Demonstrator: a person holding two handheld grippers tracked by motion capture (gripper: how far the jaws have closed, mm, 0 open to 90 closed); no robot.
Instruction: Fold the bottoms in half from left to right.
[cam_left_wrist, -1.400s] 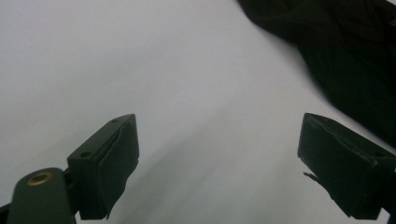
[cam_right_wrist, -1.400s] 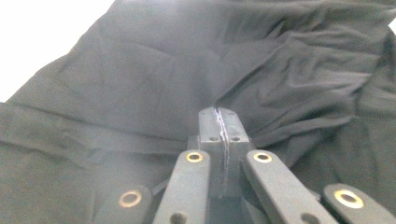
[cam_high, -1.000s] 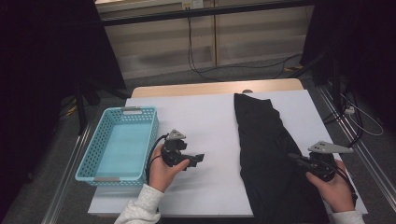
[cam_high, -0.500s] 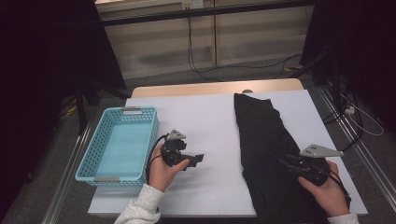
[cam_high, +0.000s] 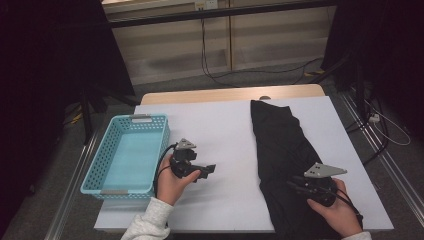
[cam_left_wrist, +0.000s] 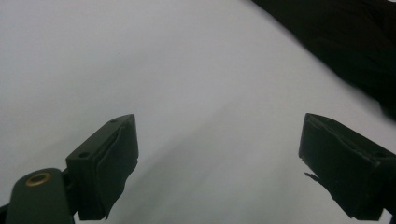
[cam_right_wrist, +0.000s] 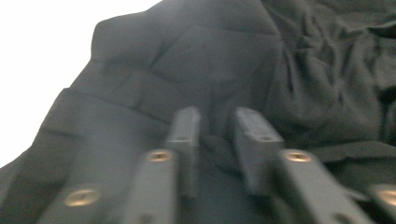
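Note:
A long black cloth (cam_high: 280, 140) lies lengthwise on the right half of the white table (cam_high: 225, 125). My right gripper (cam_high: 290, 182) rests low over the cloth's near part and points left. Its jaws have just been closing. A narrow gap remains between them, and a fold of the black cloth (cam_right_wrist: 187, 56) lies in it at the right gripper (cam_right_wrist: 217, 116). My left gripper (cam_high: 212, 169) is held over bare table left of the cloth. The left gripper (cam_left_wrist: 218, 122) stands wide open with nothing between its jaws, and the black cloth (cam_left_wrist: 345, 42) edge is farther off.
A light blue plastic basket (cam_high: 150, 119) sits at the table's left edge, with nothing inside that I can see. Bare white tabletop lies between the basket and the cloth. Cables run across the floor behind the table.
My right hand has moved left and nearer, from the cloth's right edge onto the cloth. The left hand and gripper have stayed in place.

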